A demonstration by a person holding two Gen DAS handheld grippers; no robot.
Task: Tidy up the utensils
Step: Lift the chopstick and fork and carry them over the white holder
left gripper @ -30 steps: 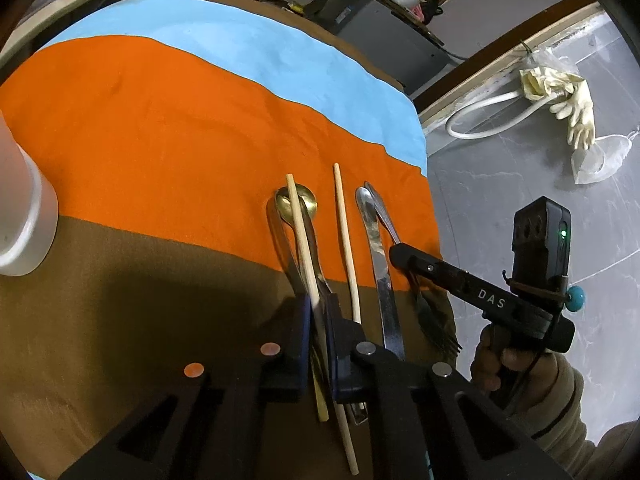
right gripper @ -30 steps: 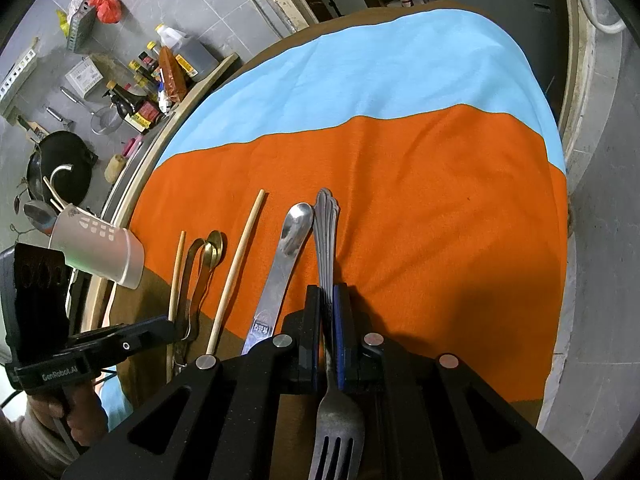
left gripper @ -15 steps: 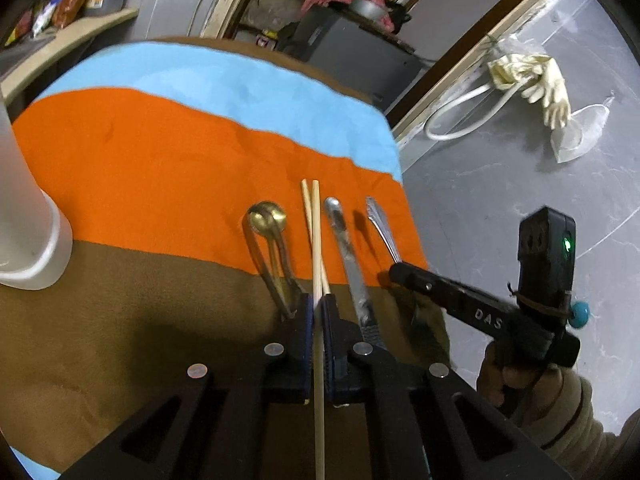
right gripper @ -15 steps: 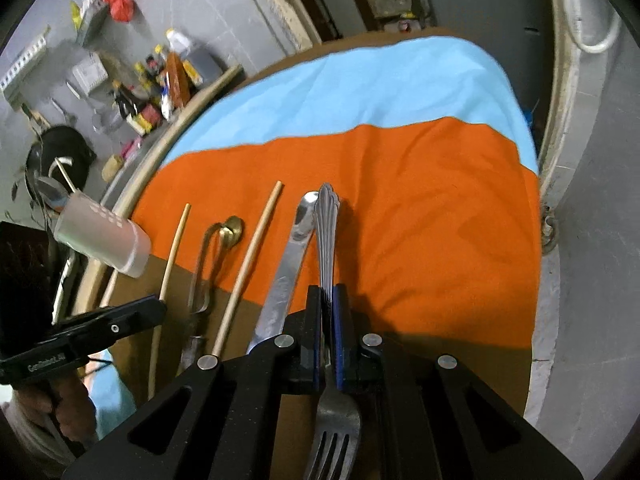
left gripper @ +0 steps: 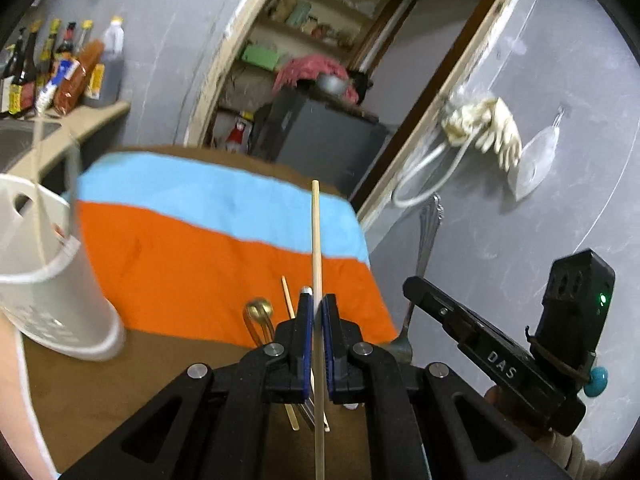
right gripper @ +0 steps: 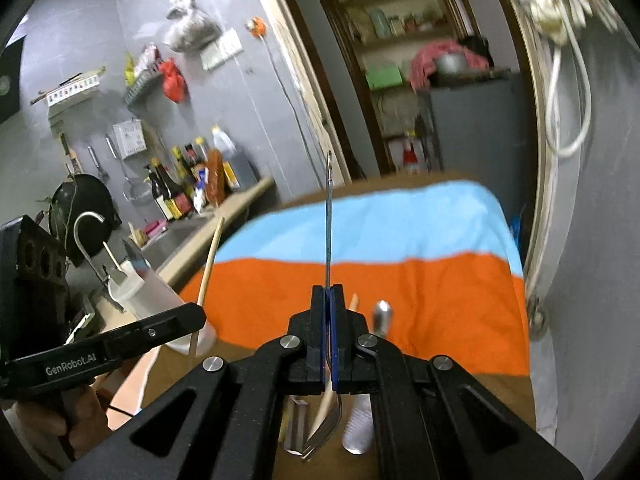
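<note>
My left gripper (left gripper: 317, 312) is shut on a wooden chopstick (left gripper: 316, 240) and holds it upright above the striped cloth (left gripper: 200, 248). My right gripper (right gripper: 329, 300) is shut on a metal fork (right gripper: 329, 216), handle up and tines down; the fork also shows in the left wrist view (left gripper: 426, 240). On the cloth lie a second chopstick (left gripper: 287, 300), a gold spoon (left gripper: 259, 310) and a steel knife (right gripper: 382, 314). A white utensil cup (left gripper: 44, 280) stands at the left; it also shows in the right wrist view (right gripper: 152, 292).
The cloth's right edge (left gripper: 368, 264) drops to a grey floor. A counter with several bottles (right gripper: 192, 184) runs behind the cup. A doorway with a dark cabinet (left gripper: 320, 136) lies beyond the far edge.
Both grippers have lifted and tilted upward, raising the chopstick and the fork off the cloth. The cup is now closer on the left.
</note>
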